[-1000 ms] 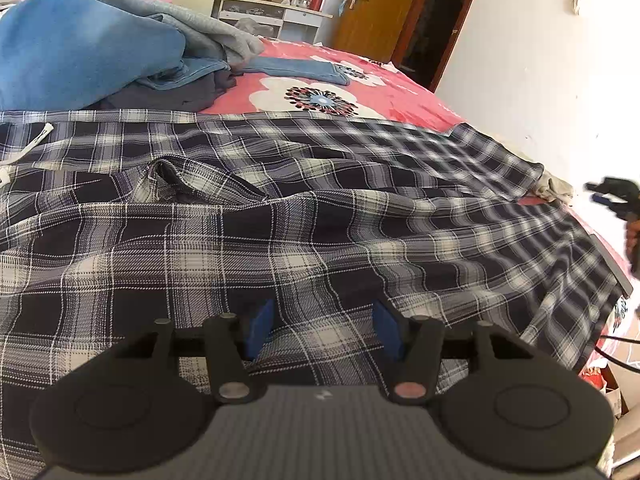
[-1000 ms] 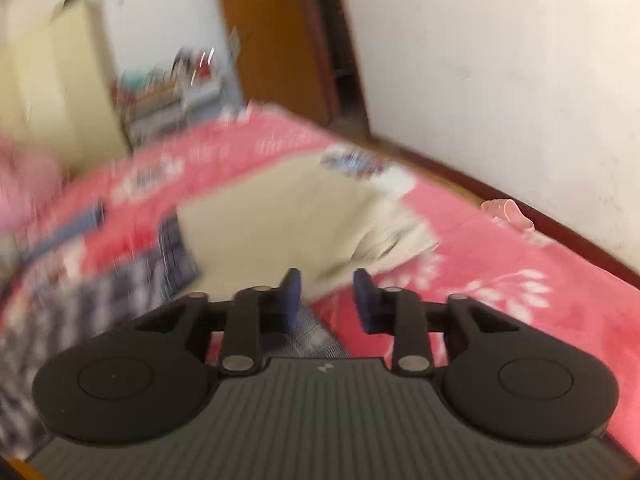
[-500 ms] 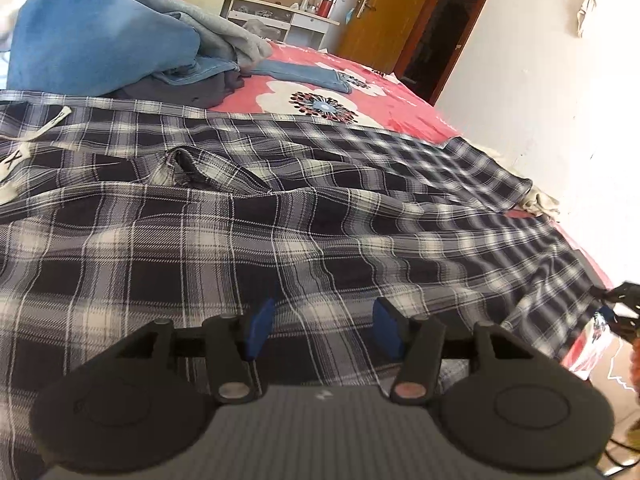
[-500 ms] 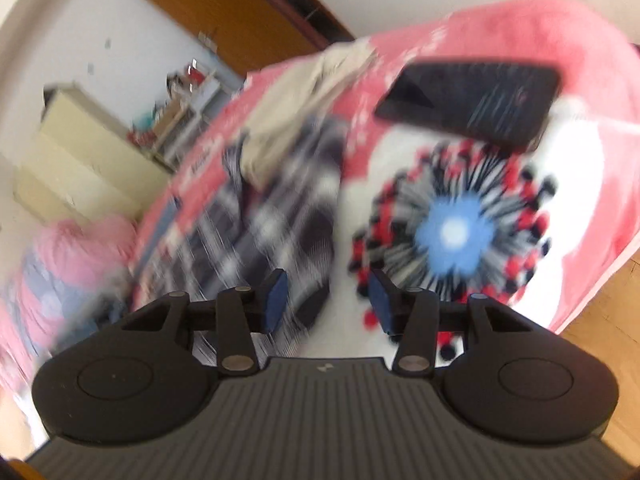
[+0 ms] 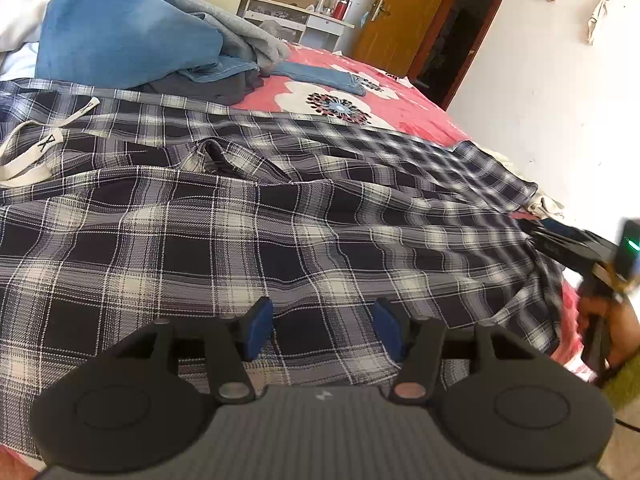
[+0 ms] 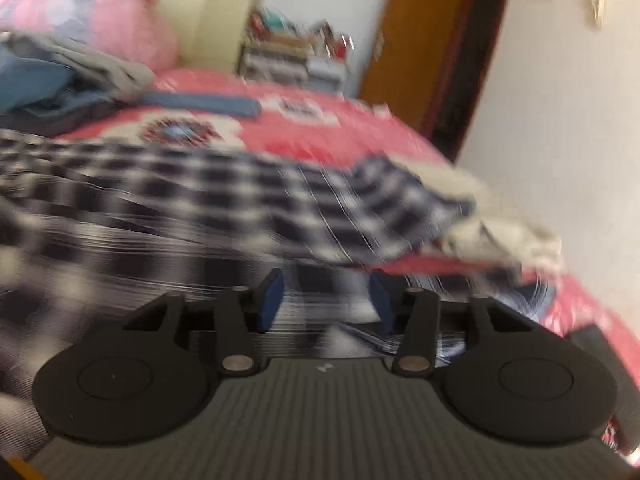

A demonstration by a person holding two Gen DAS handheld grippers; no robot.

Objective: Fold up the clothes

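The bed with the red floral sheet [image 5: 404,108] carries a large navy-and-white plaid fabric garment [image 5: 248,216], spread wrinkled across most of its surface, a white drawstring [image 5: 36,148] lying at its left end. A heap of blue and grey clothes [image 5: 132,36] sits beyond the far edge of the garment. A crumpled cream cloth [image 6: 500,236] lies at the garment's far right corner. The left tool [image 5: 322,330] hangs over the plaid, fingers wide, gripping nothing. The right tool [image 6: 326,306], blurred, is likewise spread and empty at the garment's right edge.
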